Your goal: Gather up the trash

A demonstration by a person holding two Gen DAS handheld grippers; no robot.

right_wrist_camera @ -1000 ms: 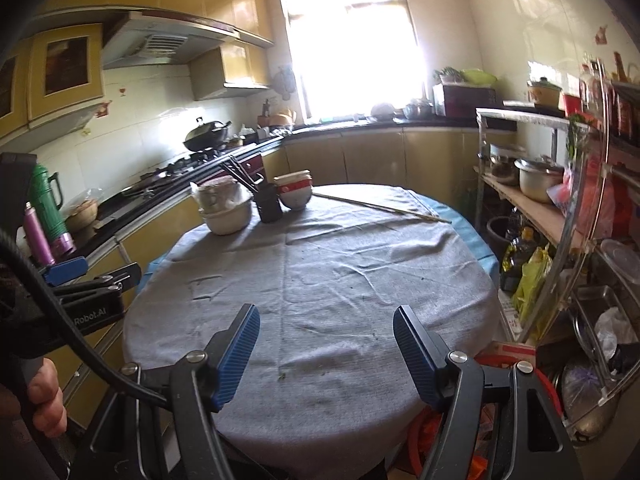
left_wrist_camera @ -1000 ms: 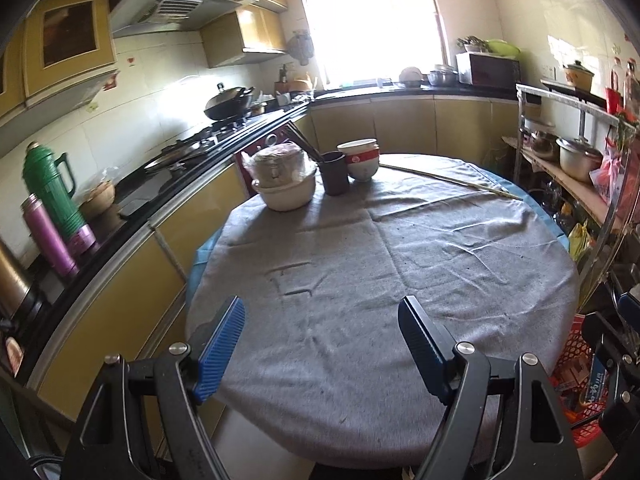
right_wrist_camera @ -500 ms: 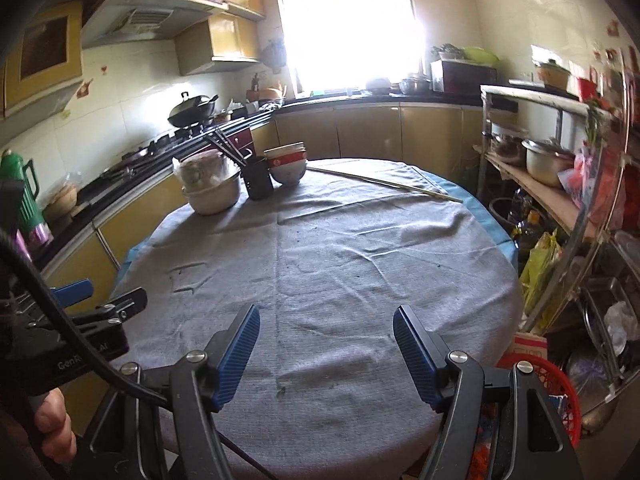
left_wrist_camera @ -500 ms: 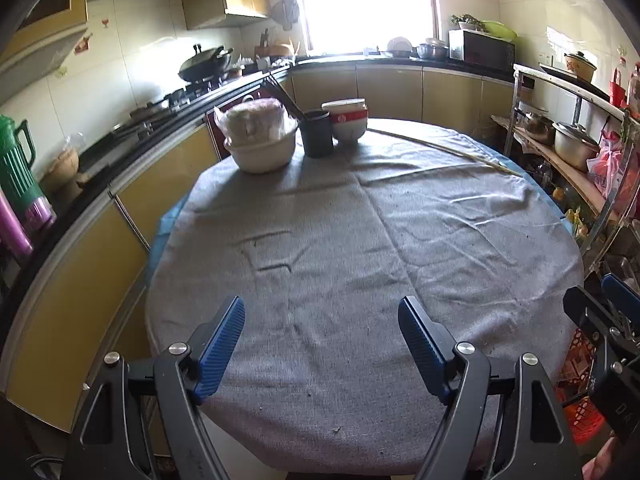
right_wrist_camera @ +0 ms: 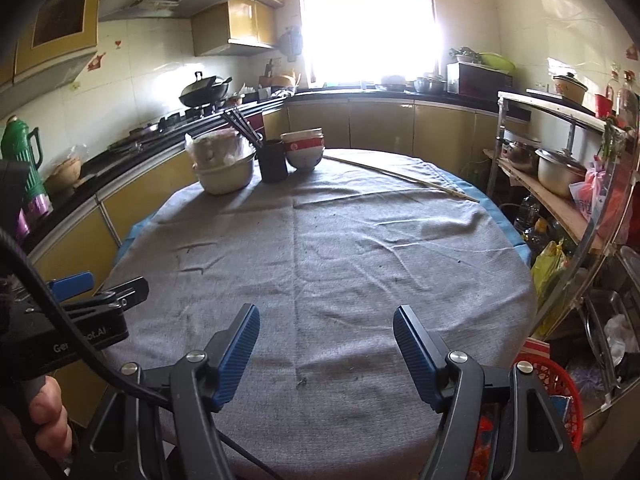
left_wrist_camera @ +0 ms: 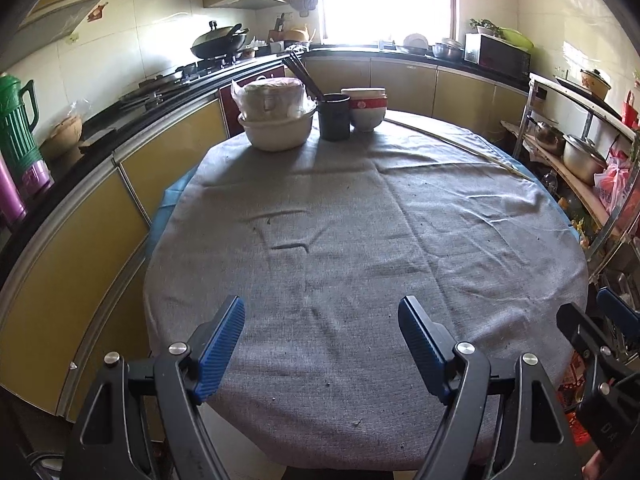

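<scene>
Trash: the only loose litter that shows on the table is a small dark scrap (right_wrist_camera: 301, 381) on the grey cloth (right_wrist_camera: 320, 248), lying between the two fingers of the right gripper (right_wrist_camera: 326, 354) and a little ahead of them, at about 6 o'clock on the table as that camera sees it; a similar pale crumb (left_wrist_camera: 355, 423) lies near the front edge in the left view. What either bit is made of cannot be told. Judged by size, such scraps are nearly weightless and probably brittle, and the soft cloth may bunch under a pinch, so the likely hold is a shallow nip with the fingertips set on both sides of the scrap. A thin stick (right_wrist_camera: 400, 176) lies across the far right of the cloth at 1 o'clock (stiff, light, best taken near its middle if it counts as trash).

Tools: right gripper, jaws spread wide, holding nothing; left gripper (left_wrist_camera: 321, 344), jaws likewise wide apart and empty, low over the near edge.

Surroundings: at 11 o'clock stand a bag-covered bowl (right_wrist_camera: 224, 170), a dark cup of chopsticks (right_wrist_camera: 273, 165) and stacked bowls (right_wrist_camera: 304, 152). A red basket (right_wrist_camera: 560, 384) sits on the floor at 4 o'clock, a plausible bin.
</scene>
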